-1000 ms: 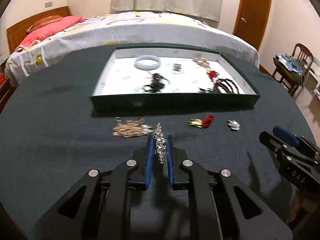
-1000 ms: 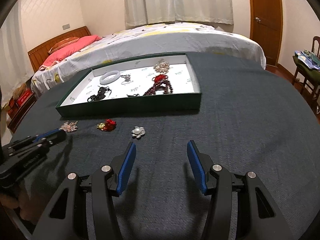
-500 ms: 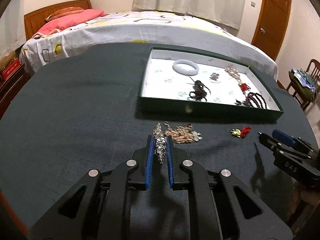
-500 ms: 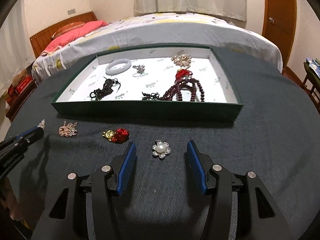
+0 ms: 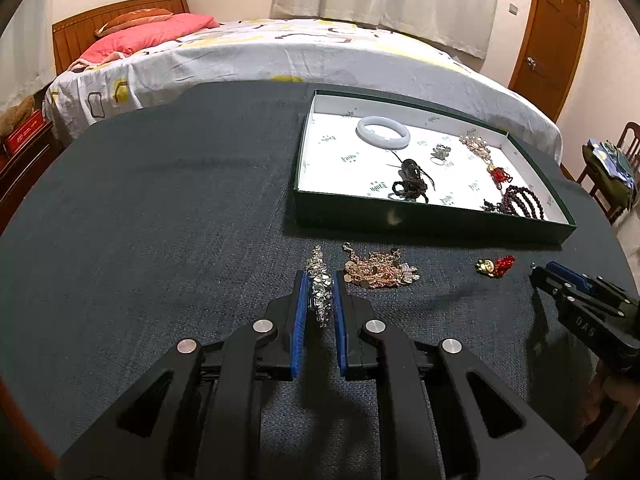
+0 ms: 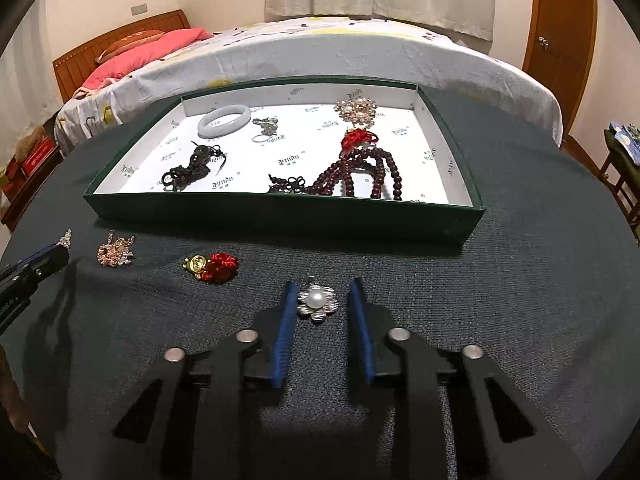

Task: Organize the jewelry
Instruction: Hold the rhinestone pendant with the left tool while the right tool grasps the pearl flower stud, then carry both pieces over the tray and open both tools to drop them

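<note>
The left gripper (image 5: 319, 296) is held low and level over the dark grey fabric-covered surface (image 5: 160, 220), its blue-padded jaws pinched on a sparkling silver rhinestone brooch (image 5: 319, 286) that stands on edge between them and juts past the tips. Just right of these jaws a heap of rose-gold chain with small discs (image 5: 378, 270) lies on the surface. Farther right lies a gold charm with a red knotted tassel (image 5: 495, 266), and beyond it the right gripper's tip is seen from the side.

The right gripper (image 6: 320, 306) is angled down toward the surface with its jaws spread wide. A silver flower-shaped brooch with a white pearl centre (image 6: 317, 301) lies between the jaw tips, nearer the left one; whether it is touched cannot be told. This brooch is not visible in the left wrist view.

Ahead of both pairs of jaws sits a shallow dark green box with a white printed lining (image 6: 280, 210). Inside are a pale white bangle (image 6: 223, 120), a black corded bead piece (image 6: 194, 168), a small silver ring piece (image 6: 266, 126), a cluster brooch of pearls and pale stones (image 6: 356, 110) and a string of dark red beads with a red knot (image 6: 360, 172). The beads are shown whole only in the right wrist view. In that view the left gripper's tip enters at the left edge. A bed with a patterned white cover (image 5: 320, 52) stands beyond the surface.
</note>
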`<state>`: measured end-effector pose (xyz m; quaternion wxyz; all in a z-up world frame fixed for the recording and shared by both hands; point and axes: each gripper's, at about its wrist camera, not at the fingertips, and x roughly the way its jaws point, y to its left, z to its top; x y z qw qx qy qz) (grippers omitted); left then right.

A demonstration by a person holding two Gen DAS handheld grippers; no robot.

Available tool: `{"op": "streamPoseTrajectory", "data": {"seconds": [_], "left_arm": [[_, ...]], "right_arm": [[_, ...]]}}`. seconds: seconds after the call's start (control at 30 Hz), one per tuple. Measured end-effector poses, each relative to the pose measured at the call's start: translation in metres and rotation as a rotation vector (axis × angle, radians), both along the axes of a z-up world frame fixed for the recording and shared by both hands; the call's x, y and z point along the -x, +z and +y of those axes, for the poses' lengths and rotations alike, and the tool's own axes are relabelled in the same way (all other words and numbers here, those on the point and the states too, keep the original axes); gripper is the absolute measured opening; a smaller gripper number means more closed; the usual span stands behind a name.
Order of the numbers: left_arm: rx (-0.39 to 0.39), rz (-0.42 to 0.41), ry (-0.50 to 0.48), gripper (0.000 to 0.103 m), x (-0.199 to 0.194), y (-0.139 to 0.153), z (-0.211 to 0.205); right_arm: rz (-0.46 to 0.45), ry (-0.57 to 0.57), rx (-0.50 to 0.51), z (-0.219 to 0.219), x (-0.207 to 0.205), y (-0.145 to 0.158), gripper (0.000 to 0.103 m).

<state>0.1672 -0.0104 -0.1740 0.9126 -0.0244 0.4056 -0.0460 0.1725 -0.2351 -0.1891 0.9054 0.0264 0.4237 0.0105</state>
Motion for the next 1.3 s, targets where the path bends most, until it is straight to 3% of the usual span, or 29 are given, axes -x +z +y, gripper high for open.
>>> {"op": "streamPoseTrajectory", "data": {"seconds": [0.47,0.87,1.3], "left_arm": [[0.003,-0.004,-0.006,0.013,0.001,0.0,-0.004],[0.027,-0.06,-0.065,0.013,0.0,0.025,-0.027],[0.076,-0.156,-0.165,0.013,-0.059,0.059,-0.09]], "right_arm": [[-0.011,-0.001,-0.022,-0.002,0.007,0.004,0.021],[-0.102,-0.003,-0.057,-0.009,0.01,0.041,0.021],[-0.241,-0.007,-0.037,-0.027,-0.038,0.087,0.021]]}}
